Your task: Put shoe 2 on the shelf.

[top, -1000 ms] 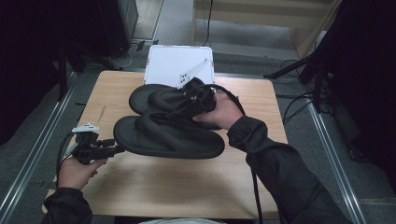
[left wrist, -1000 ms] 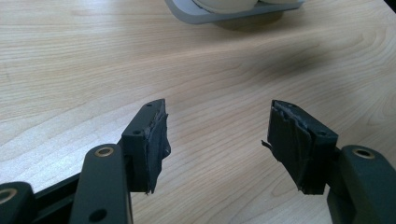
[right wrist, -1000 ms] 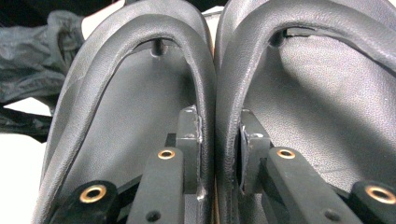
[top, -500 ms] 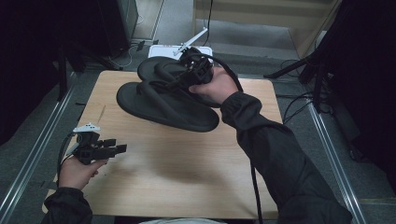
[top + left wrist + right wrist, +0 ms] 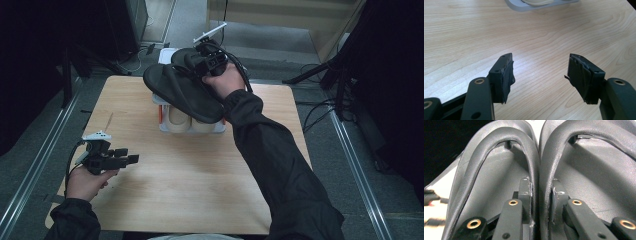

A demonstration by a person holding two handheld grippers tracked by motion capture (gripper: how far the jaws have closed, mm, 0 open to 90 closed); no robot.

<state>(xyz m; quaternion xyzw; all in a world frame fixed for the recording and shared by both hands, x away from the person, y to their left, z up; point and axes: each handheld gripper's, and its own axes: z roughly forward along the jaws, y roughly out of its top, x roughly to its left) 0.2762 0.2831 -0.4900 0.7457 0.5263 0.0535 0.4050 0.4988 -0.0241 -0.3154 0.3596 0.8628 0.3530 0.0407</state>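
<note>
While our left gripper [image 5: 131, 157] hovers low over the near left of the wooden worktop [image 5: 190, 180], its fingers [image 5: 503, 75] stand apart with nothing between them. Farther off, a white tray [image 5: 192, 127] holding pale rolls [image 5: 175, 120] sits on the worktop. Above it, our right gripper [image 5: 541, 192] has its fingers clamped on the adjoining straps [image 5: 536, 165] of two black flip-flops [image 5: 182, 90], held raised.

No text, label, brand, number or sign can be read on anything in these views.
</note>
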